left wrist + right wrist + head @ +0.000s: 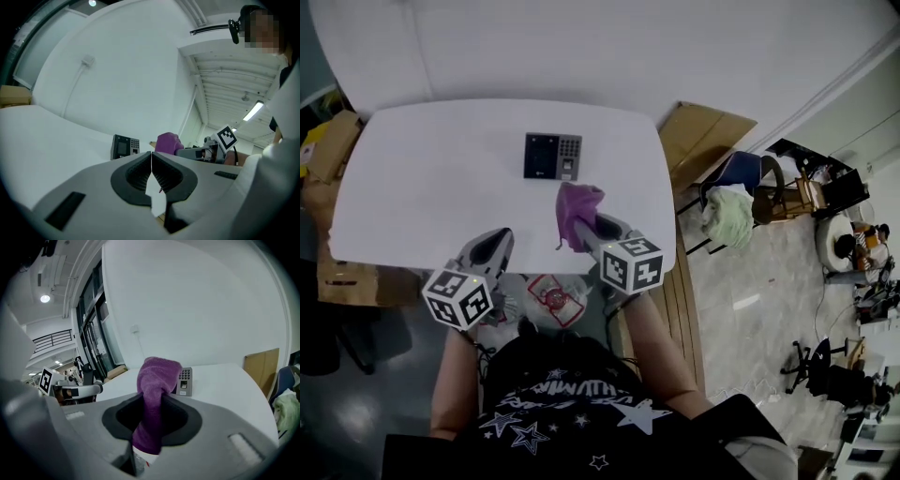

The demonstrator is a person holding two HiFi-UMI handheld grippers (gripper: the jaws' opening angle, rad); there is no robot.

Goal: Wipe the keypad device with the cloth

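Observation:
The dark keypad device (552, 156) lies flat on the white table (422, 178), near its far middle; it also shows as the device (124, 146) and the device (184, 381). My right gripper (584, 228) is shut on a purple cloth (577, 212), held above the table's near edge, just short of the device. The cloth (154, 399) bunches up between the jaws and hangs below them. My left gripper (494, 246) hovers at the near edge, left of the cloth, with its jaws closed together and nothing between them (151, 161).
Cardboard boxes (328, 150) stand left of the table and a board (701, 136) leans at its right. Chairs with clothes (741, 192) sit further right. A red-and-white bag (553, 298) lies on the floor below the table edge.

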